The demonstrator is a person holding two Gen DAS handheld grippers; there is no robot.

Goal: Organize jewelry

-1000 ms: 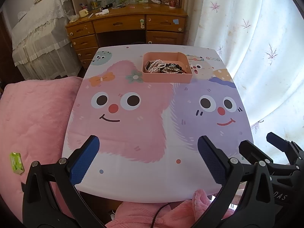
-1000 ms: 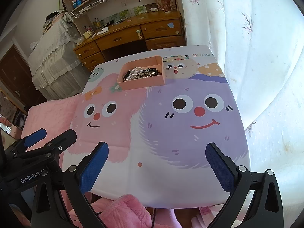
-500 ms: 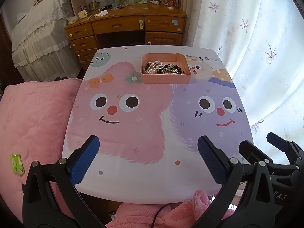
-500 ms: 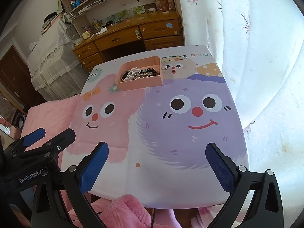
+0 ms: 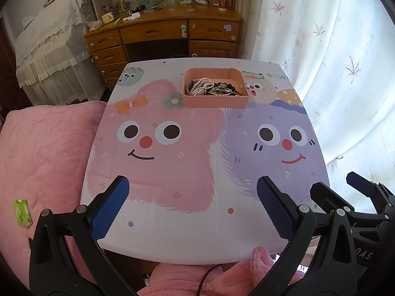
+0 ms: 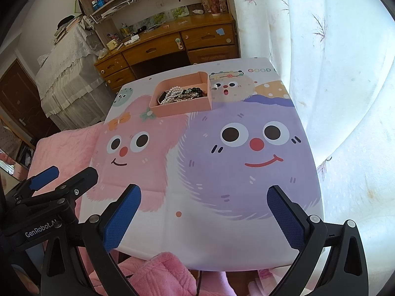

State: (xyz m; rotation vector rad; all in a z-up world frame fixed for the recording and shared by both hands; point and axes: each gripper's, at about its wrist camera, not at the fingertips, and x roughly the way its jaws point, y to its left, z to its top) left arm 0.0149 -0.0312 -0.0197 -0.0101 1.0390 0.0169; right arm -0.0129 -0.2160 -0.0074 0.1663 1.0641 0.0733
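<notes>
A pink tray (image 5: pixel 214 104) stands at the far middle of the table and holds a pile of jewelry (image 5: pixel 212 88): white pearl strands, dark beads, a watch. The tray also shows in the right wrist view (image 6: pixel 182 107) with the jewelry (image 6: pixel 181 94) inside. My left gripper (image 5: pixel 192 207) is open and empty over the table's near edge. My right gripper (image 6: pixel 203 215) is open and empty, also at the near edge. Both are far from the tray. The right gripper shows at the lower right of the left wrist view (image 5: pixel 345 197); the left gripper shows at the lower left of the right wrist view (image 6: pixel 61 185).
The table (image 5: pixel 197 217) has a cartoon-monster cloth. A pink quilted bed (image 5: pixel 44 153) lies left, with a small green packet (image 5: pixel 22 212) on it. A wooden desk (image 5: pixel 163 34) stands behind the table. A white curtain (image 5: pixel 333 61) hangs on the right. Pink fabric (image 5: pixel 222 278) lies below the near edge.
Both grippers have drawn slightly back and up from the table; the tray looks a little farther away. The jaws stay open.
</notes>
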